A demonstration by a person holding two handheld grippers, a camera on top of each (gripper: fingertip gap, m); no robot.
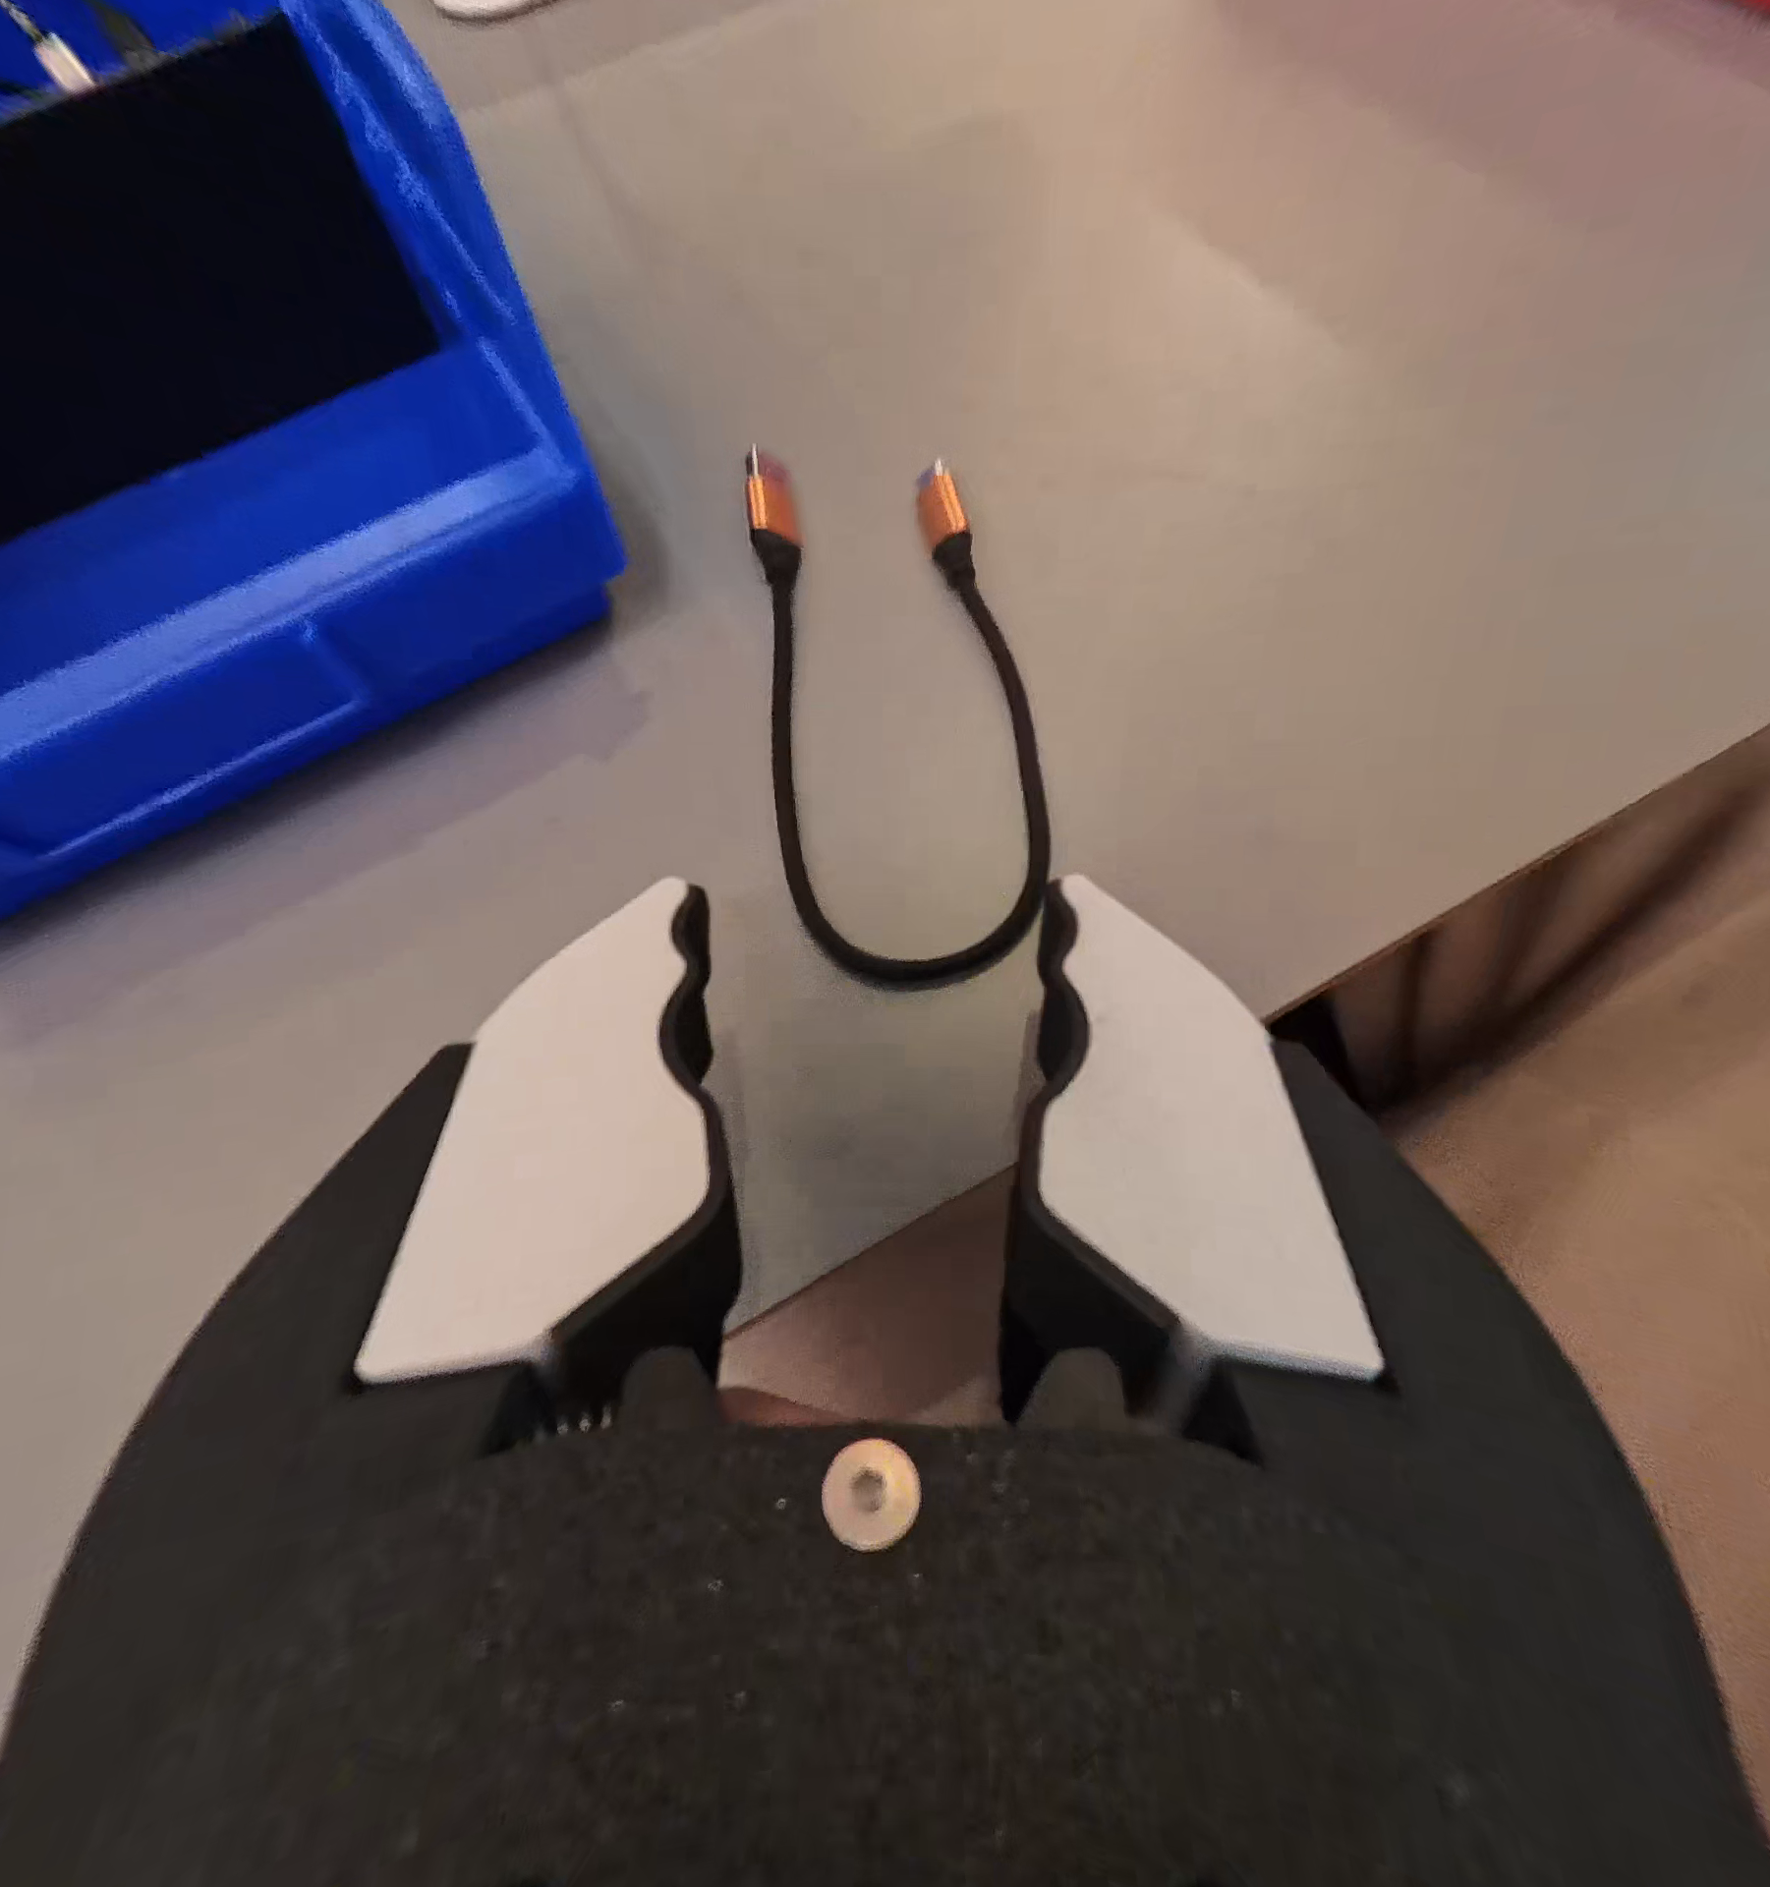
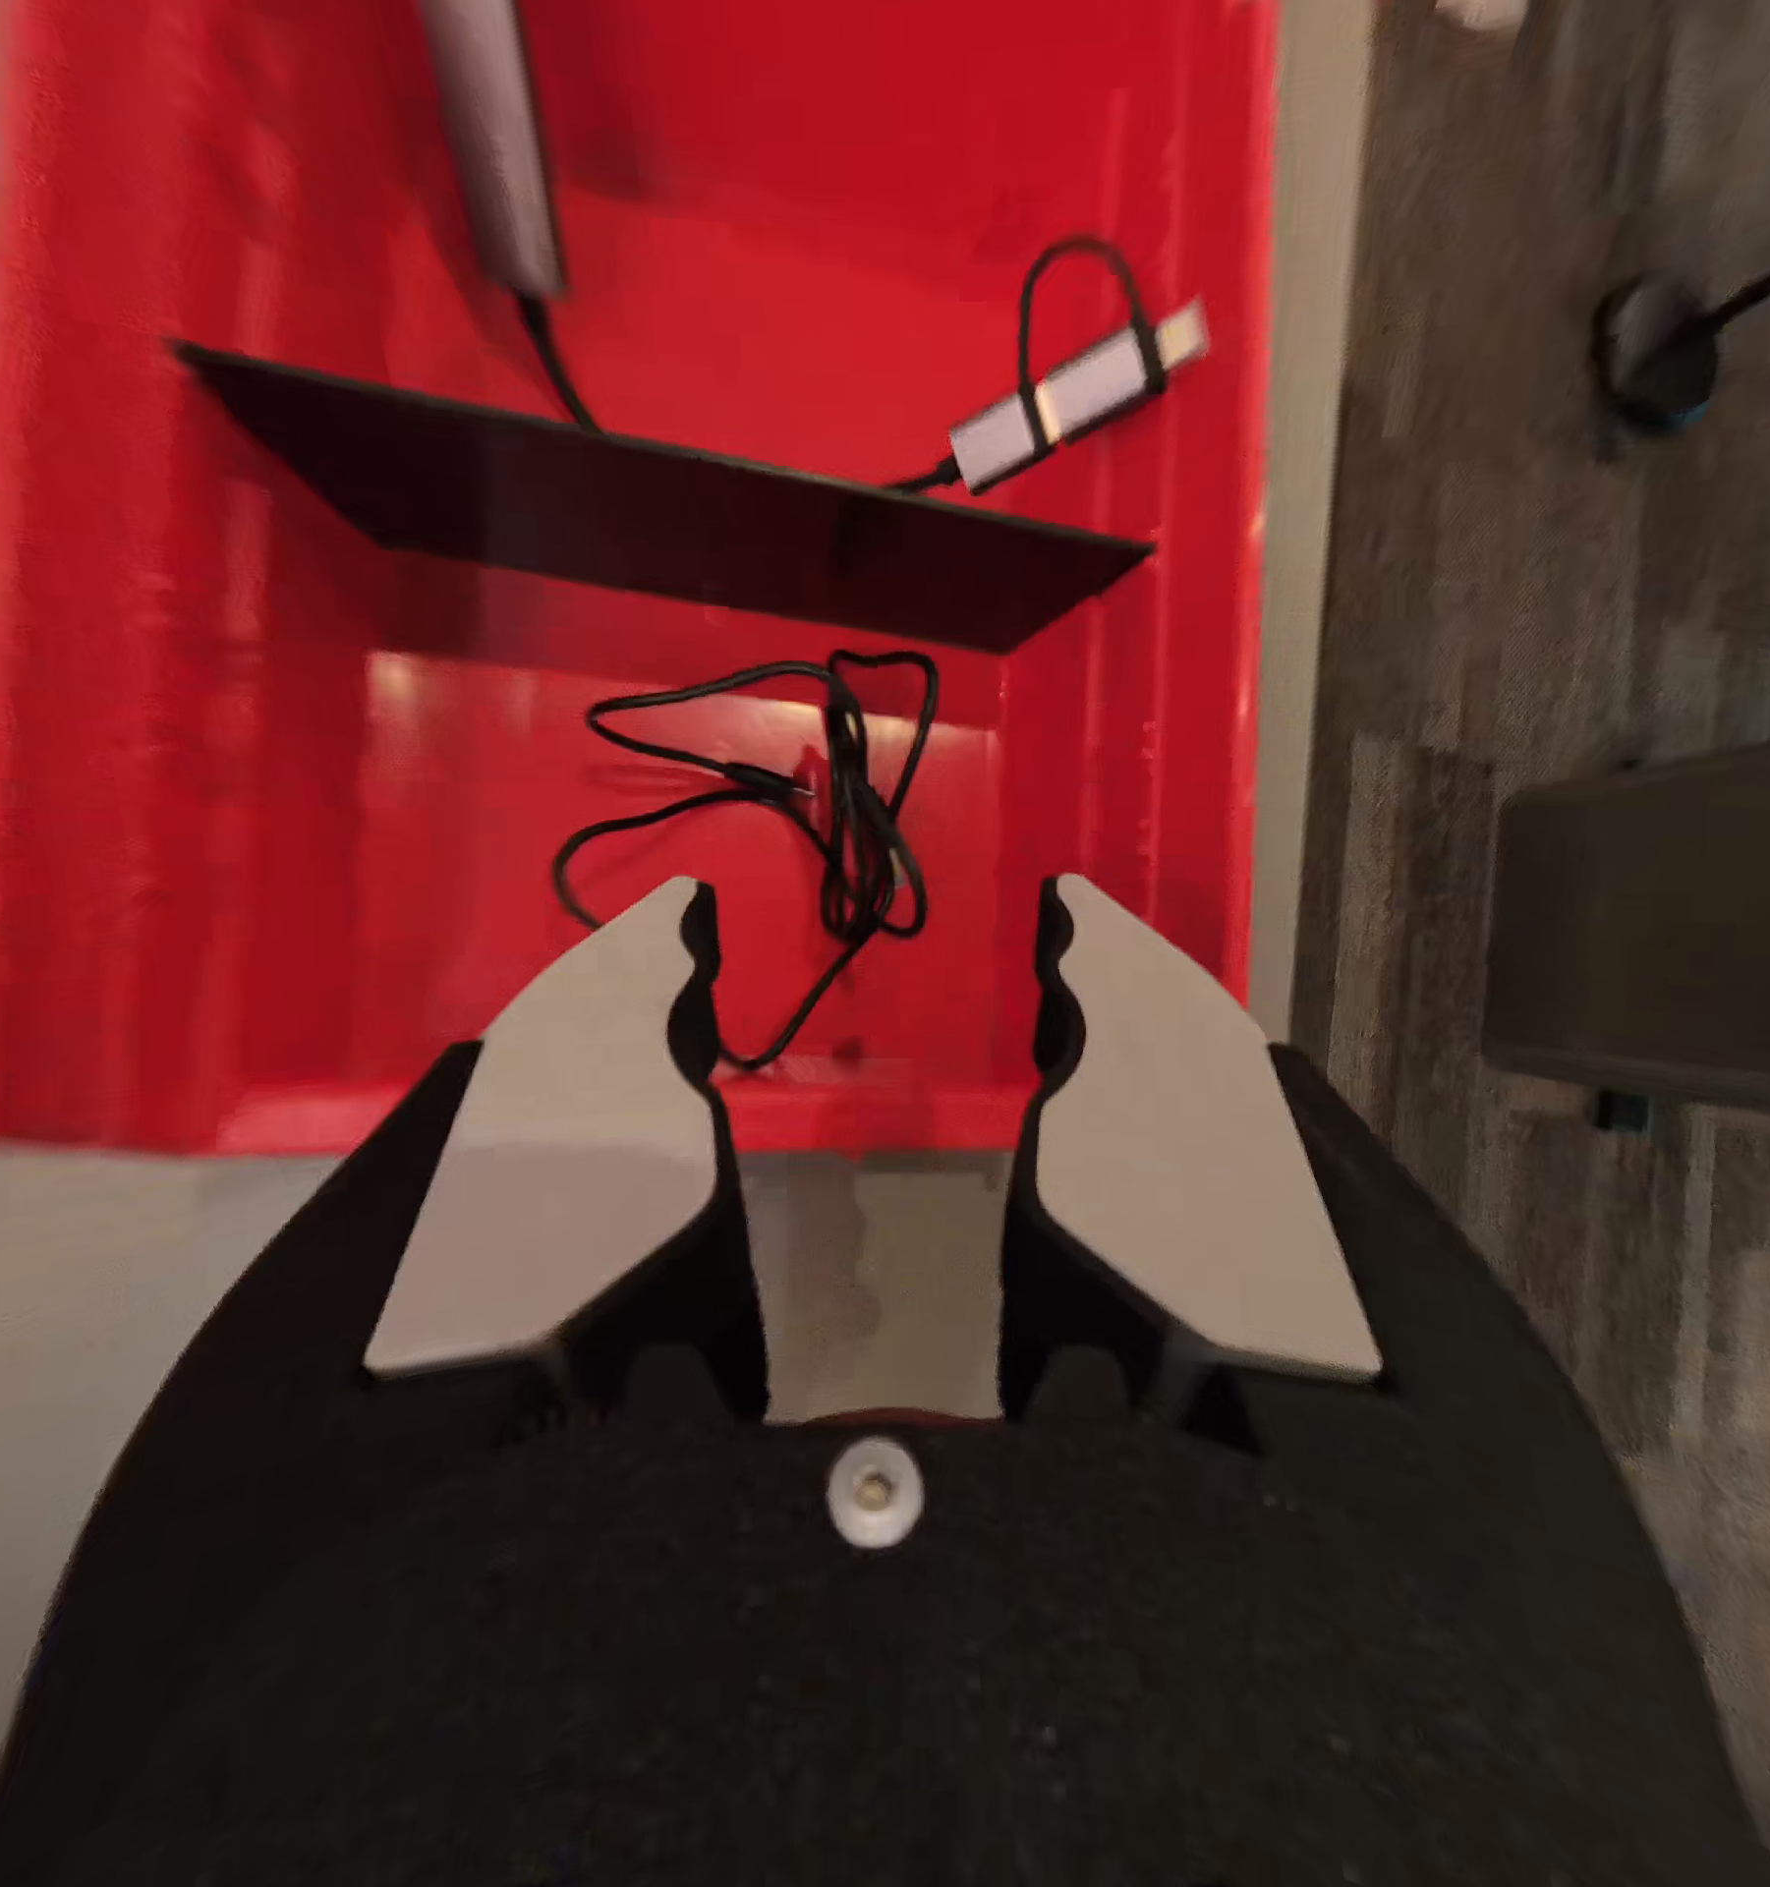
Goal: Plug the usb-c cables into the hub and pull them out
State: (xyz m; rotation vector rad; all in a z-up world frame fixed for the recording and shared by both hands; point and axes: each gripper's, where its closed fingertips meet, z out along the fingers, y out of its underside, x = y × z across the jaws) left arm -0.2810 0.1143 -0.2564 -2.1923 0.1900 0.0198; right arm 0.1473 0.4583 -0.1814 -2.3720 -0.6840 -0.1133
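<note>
Short cable (image 1: pixel 911 776) shows only by left tongs (image 1: pixel 872 904); red bin (image 2: pixel 145 613) by right.

Warm indoor light, medium bright. Left wrist view is soft: blue bin (image 1: pixel 247 572) smeared at its edges, short cable (image 1: pixel 911 766) fairly sharp, faint shadows on my grey table (image 1: pixel 1268 408). Right wrist view has heavy motion blur; red bin (image 2: pixel 196 613) streaks, glare patches on its floor. Wide-angle bending at both frames' edges.
</note>
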